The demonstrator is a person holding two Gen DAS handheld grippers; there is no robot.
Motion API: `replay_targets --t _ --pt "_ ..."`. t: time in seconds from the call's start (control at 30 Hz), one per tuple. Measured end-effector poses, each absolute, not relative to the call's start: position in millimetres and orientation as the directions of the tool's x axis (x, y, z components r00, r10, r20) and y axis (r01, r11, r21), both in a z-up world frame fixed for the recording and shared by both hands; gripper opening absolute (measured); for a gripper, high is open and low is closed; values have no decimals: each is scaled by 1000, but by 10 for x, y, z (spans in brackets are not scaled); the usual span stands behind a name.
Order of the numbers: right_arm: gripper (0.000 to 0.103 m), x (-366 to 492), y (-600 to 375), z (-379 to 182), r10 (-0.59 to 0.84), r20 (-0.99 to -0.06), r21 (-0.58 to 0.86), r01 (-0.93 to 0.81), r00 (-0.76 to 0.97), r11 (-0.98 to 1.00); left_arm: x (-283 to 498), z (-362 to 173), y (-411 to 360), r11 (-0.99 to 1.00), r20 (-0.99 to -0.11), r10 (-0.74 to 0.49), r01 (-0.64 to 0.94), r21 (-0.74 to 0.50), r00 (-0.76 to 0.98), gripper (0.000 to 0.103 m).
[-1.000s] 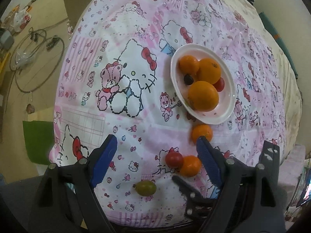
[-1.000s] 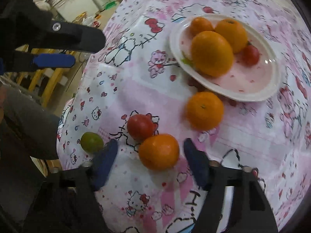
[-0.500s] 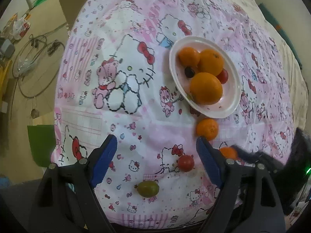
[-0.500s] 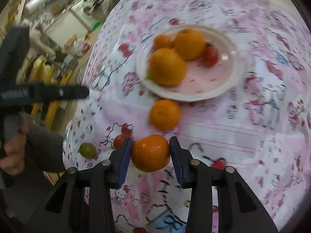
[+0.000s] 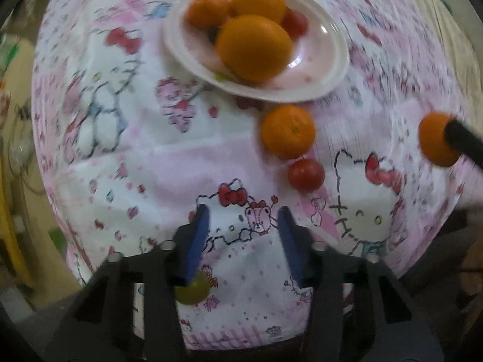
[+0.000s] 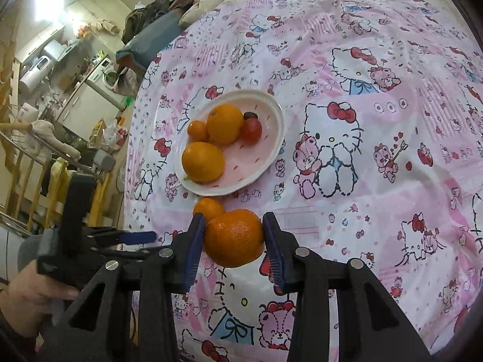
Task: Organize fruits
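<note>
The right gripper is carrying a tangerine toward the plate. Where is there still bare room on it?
The plate is bare along its near-right side, below the tomato. The far-left is crowded with three oranges. The held tangerine fits there, likely.

Materials and finishes, both wrist views

Cartoon-print cloth [image 6: 377, 138]: soft matt fabric, lightly creased. Plate [image 6: 271, 150]: smooth glossy white, looks like plastic or glazed ceramic, can't tell which; highlights on the rim. Held orange [image 6: 234, 236]: pebbled matt-satin peel. Loose orange [image 5: 288, 131]: same dimpled skin. Cherry tomato [image 5: 305, 175]: smooth, shiny. Green fruit [image 5: 193, 292]: smooth, dull sheen, partly hidden. Right gripper [image 6: 234, 241]: matt black plastic frame, blue ribbed pads [image 6: 193, 247], bright metal screw heads. Left gripper [image 5: 243, 241]: same build.
</note>
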State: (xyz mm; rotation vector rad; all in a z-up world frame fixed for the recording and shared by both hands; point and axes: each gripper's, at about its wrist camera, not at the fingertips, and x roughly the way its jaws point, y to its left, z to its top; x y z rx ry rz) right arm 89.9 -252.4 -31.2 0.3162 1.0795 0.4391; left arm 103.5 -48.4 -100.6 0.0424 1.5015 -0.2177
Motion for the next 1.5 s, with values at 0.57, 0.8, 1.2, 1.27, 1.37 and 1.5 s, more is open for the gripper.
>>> replay_targets --t 0.57,0.8,1.2,1.27,1.37,1.5 --pt "41 897 -2589 -299 500 -765 469 -180 405 864 993 -967 -660 968 -991 -96 239 -72 91 3" --pt "41 914 -2575 -317 494 -772 467 -171 401 868 1071 -758 -431 972 -975 -178 175 -154 131 3" --pt "41 960 -2543 -374 494 -778 470 -162 388 868 1048 -653 94 968 -956 -251 54 -245 153 3" --pt "41 967 -2531 -389 495 -778 473 -159 386 867 1082 -724 -33 967 -957 -256 47 -252 139 3" --pt "41 990 -2520 -404 503 -778 483 -152 377 862 1113 -710 -87 955 -945 -296 38 -293 142 3" --pt "41 1025 -2537 -374 522 -766 505 -151 377 850 1205 -561 100 940 -927 -327 -40 -340 182 3"
